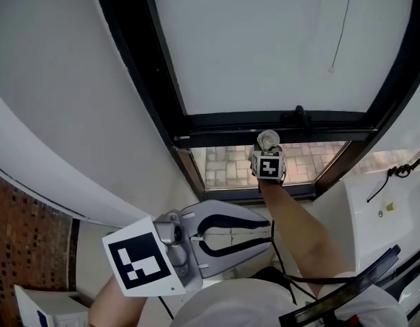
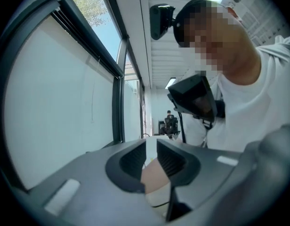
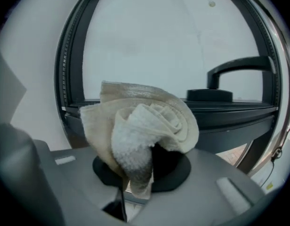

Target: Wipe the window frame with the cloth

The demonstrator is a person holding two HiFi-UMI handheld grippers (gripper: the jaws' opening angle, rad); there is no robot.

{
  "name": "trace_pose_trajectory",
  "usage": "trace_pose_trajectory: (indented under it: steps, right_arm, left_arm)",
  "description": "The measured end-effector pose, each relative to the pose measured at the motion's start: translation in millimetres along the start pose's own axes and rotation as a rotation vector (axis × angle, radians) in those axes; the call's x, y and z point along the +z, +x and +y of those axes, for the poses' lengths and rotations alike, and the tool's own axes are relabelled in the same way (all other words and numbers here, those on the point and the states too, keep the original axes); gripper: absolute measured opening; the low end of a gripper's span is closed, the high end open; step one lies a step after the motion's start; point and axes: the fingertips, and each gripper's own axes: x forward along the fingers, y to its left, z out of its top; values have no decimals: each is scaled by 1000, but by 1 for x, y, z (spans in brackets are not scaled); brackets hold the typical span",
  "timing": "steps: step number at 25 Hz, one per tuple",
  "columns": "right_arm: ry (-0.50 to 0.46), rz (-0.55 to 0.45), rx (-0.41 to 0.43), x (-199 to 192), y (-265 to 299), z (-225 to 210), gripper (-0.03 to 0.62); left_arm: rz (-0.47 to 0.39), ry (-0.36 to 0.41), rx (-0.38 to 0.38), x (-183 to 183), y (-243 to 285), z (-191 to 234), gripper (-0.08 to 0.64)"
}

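Head view: right gripper (image 1: 268, 152) presents the cloth (image 1: 268, 139) at the black window frame (image 1: 217, 122), beside its handle (image 1: 302, 114); left gripper (image 1: 268, 234) hangs low. Left gripper view: jaws slightly parted, empty. Right gripper view: jaws clenched on the bunched cloth.

In the head view, the window frame (image 1: 223, 122) has its horizontal bar across the centre, with the handle (image 1: 301, 116) on it right of centre. The cloth (image 1: 268, 139) sits between the right gripper (image 1: 268, 150) jaws at the bar's lower edge, left of the handle. The left gripper (image 1: 268, 235) lies at lower centre, well below the bar
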Motion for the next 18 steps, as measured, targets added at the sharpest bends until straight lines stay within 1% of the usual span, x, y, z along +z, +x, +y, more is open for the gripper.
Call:
trace_pose_trajectory:
  steps: [5,9,11,13,16,18]
  right_arm:
    - [-40,15,162,7,13,114,83]
    - [-23,30,267,13,21,180,83]
    - [-28,37,310,15,24,206,83]
    - [-55,49,351,16,26,227,83]
    - [-135,75,425,14,30,251,83]
    - [-190,99,481,11,27,259,83]
  left_arm:
    - [5,-21,65,-6,-30,-4,91]
    - [14,-41,116,-12,-49,-2,91]
    - [19,-50,131,-15,-54,-1,91]
    - [25,-57,139,-17,-56,0,91]
    - [35,-62,141,-19,-56,2,91]
    - [33,-60,137,-20,-54,3,89]
